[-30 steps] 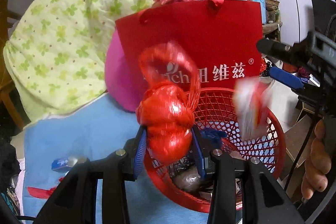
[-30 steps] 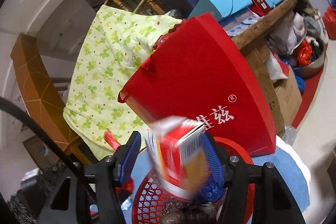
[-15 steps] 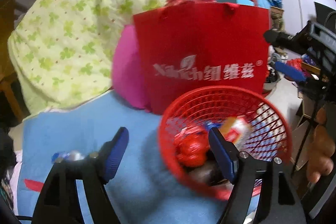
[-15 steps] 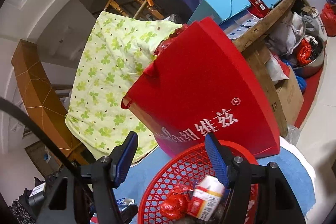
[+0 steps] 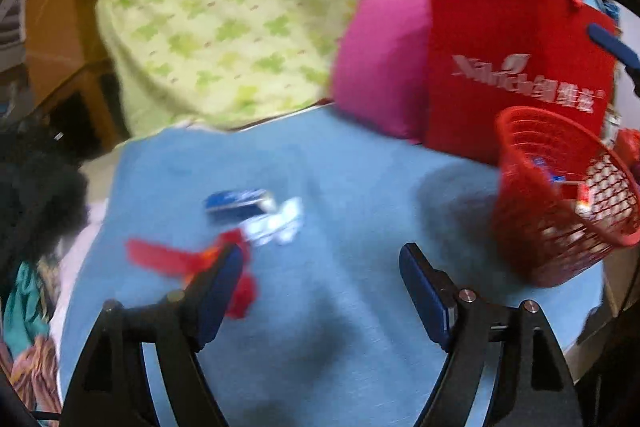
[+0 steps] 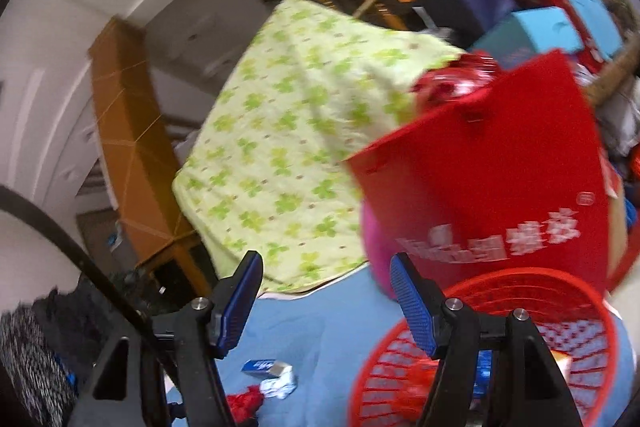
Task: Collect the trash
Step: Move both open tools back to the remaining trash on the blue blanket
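Left tongs (image 5: pixel 320 287): open, empty.
Right tongs (image 6: pixel 326 301): open, empty.
Crumpled red wrapper (image 5: pixel 176 259): touching left pad, ten o'clock, nearer the left tongs.

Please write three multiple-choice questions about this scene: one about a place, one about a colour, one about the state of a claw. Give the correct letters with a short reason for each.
1. Where does the blue packet lie?
A. in the basket
B. on the blue cloth
C. inside the red bag

2. What colour is the mesh basket?
A. red
B. green
C. white

3. What is the state of the left claw?
A. shut on a wrapper
B. open and empty
C. shut on the basket

Answers: 1 B, it rests on the cloth beside a white wrapper. 2 A, its mesh is red. 3 B, only cloth shows between its fingers.
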`<act>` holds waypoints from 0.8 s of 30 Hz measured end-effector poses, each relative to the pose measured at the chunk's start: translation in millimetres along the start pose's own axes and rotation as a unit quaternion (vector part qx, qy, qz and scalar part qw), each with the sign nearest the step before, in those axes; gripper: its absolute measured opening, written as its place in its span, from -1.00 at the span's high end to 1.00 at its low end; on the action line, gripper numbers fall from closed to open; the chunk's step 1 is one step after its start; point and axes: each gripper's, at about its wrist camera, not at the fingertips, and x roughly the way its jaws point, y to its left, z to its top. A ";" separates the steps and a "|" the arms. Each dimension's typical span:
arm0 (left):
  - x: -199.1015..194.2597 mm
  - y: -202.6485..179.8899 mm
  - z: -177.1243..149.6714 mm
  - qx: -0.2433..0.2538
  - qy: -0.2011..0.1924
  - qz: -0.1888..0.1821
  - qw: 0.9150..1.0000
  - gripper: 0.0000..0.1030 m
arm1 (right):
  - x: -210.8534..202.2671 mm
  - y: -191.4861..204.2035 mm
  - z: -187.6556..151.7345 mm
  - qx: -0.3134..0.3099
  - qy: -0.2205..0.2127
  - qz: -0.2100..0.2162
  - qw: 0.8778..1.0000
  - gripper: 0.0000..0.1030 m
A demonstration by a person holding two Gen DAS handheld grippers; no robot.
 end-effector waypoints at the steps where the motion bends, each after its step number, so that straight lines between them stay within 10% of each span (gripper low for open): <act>1: 0.0 9.1 -2.9 -0.005 0.002 0.008 1.000 -0.57 | 6.6 10.5 -5.0 -0.011 0.007 0.008 1.000 -0.35; 12: 13.1 112.3 -42.7 -0.089 0.031 0.074 0.993 -0.57 | 77.8 64.8 -61.9 -0.051 0.120 0.039 0.991 -0.35; 24: 36.0 146.2 -77.7 -0.119 0.054 0.055 0.990 -0.57 | 147.3 71.3 -114.6 -0.031 0.249 0.021 0.968 -0.35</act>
